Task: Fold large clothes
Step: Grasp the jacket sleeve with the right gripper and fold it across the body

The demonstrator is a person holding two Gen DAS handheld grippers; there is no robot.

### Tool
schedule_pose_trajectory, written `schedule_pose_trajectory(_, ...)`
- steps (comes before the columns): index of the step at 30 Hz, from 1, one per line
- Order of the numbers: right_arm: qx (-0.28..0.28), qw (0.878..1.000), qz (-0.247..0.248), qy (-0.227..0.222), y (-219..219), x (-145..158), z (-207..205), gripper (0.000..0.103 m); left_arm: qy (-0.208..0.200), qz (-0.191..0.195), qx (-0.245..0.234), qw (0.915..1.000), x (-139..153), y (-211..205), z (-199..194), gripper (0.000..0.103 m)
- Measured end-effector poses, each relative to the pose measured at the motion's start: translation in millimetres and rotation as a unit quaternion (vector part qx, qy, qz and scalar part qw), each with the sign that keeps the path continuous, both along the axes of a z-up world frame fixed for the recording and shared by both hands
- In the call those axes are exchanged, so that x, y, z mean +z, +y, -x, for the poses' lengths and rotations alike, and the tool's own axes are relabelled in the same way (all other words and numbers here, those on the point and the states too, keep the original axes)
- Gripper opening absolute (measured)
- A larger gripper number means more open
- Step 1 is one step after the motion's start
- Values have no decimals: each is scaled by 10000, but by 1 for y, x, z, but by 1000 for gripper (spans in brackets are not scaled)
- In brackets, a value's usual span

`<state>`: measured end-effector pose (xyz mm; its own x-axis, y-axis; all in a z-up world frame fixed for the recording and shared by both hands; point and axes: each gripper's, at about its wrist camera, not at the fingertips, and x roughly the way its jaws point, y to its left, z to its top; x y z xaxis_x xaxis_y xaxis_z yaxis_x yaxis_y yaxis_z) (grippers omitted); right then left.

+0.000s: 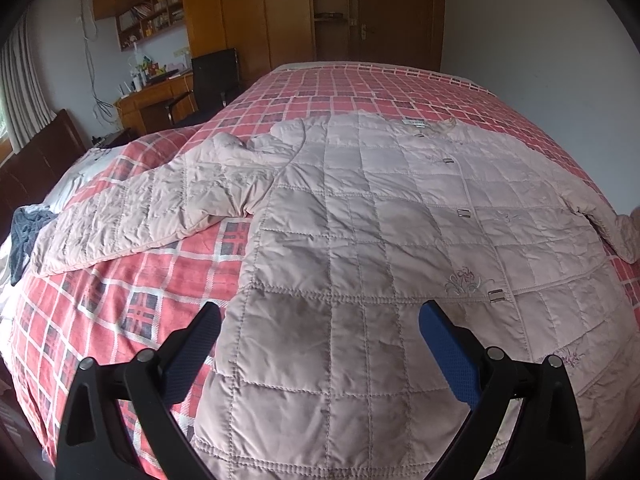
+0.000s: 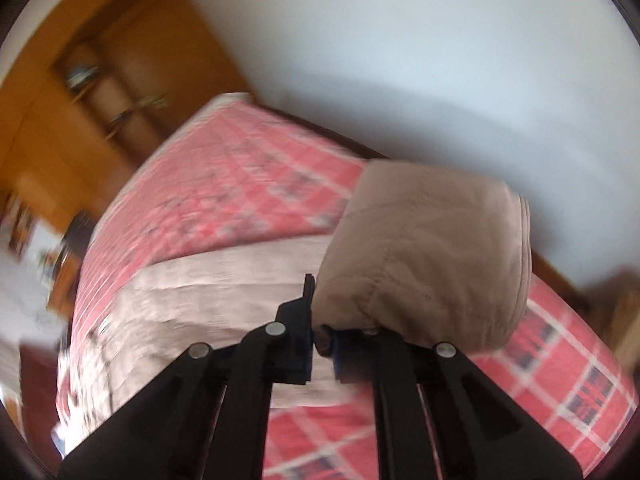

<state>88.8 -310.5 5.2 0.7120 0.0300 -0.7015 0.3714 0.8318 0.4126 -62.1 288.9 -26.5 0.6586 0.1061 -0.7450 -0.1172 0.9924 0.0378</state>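
Currently: jacket (image 1: 380,240) flat on bed (image 1: 120,312) for folding; left gripper (image 1: 320,344) spread wide above hem; right gripper (image 2: 320,344) pinching sleeve (image 2: 424,256), lifted off jacket.

red plaid bedspread (image 1: 168,280), wooden wardrobe (image 1: 256,12), cluttered desk (image 1: 152,96), black chair (image 1: 214,76)

Jacket: the pale pink quilted jacket (image 1: 380,216) lies flat, front up, across my red plaid bed (image 1: 120,312).
Sleeve: one sleeve (image 1: 132,216) stretches toward the bed's left edge.
My left gripper (image 1: 320,344): spread wide above the hem.
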Motion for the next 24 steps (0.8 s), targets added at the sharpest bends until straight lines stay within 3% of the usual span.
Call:
schedule_pose_trajectory(4, 1057, 9935, 331, -276, 78, 25, -22, 6, 57, 47, -26, 10000, 0, 1, -4, 99)
schedule_pose_trajectory(8, 2082, 9759, 517, -403, 160, 34, -37, 6, 128, 105, -77, 9998, 0, 2, -5, 99)
schedule_pose_trajectory(13, 2895, 9541, 649, -411, 230, 37, -35, 6, 196, 193, -73, 9996, 1, 8, -8, 99)
schedule_pose_trajectory(18, 3504, 9303, 1073, -178, 288, 19, -35, 6, 231, 451, -169, 9986, 6, 13, -14, 99)
schedule_pose_trajectory(20, 3796, 9152, 1352, -23, 311, 5, -32, 7, 245, 514, -195, 9982, 9, 13, -19, 99)
schedule_pose_trajectory(24, 4303, 8894, 1520, 253, 338, -21, -28, 20, 333, 654, -262, 9970, 12, 13, -31, 99)
